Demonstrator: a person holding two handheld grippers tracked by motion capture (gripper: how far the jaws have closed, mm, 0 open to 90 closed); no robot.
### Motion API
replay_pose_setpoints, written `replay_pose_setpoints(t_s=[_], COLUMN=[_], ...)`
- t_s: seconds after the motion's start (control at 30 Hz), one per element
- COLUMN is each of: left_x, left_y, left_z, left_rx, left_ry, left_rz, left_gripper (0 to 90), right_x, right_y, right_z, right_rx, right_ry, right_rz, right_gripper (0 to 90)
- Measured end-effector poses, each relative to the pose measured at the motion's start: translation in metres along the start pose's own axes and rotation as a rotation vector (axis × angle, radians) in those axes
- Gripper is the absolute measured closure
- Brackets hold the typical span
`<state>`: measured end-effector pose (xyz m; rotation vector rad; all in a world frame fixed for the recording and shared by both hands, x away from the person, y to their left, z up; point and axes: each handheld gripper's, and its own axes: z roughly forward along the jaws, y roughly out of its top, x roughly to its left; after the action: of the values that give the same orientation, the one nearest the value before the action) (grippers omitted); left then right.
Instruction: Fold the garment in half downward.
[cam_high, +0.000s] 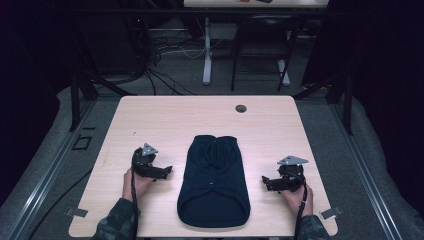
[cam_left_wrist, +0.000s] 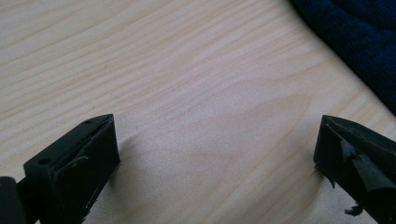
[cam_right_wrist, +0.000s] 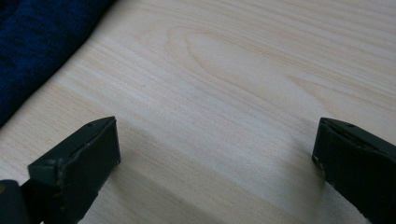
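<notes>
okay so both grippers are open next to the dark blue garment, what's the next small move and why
Probably bring both grippers inward to the garment's side edges. The left gripper and right gripper sit open on bare table, apart from the cloth, nothing between their fingers. The garment lies flat between them.

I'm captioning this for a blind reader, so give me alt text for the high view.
A dark blue garment lies flat in the middle of a light wooden table. A person's hands hold the left gripper and the right gripper on either side of it, fingers open and empty.
</notes>
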<state>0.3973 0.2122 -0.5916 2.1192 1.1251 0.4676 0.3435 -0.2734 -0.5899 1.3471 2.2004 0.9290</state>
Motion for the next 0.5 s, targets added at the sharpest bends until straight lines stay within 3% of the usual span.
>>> replay_pose_setpoints(t_s=[0.33, 0.5], left_x=[0.0001, 0.0017], left_y=[0.0004, 0.004], left_z=[-0.0001, 0.0011], left_rx=[0.003, -0.009], left_ry=[0.005, -0.001], left_rz=[-0.001, -0.015], left_gripper=[0.0, 5.8], right_x=[-0.0001, -0.0023], right_y=[0.0004, 0.0057], right_z=[0.0001, 0.0007], right_rx=[0.003, 0.043], right_ry=[-0.001, 0.01], right_rz=[-0.002, 0.001], right_gripper=[0.7, 0.0])
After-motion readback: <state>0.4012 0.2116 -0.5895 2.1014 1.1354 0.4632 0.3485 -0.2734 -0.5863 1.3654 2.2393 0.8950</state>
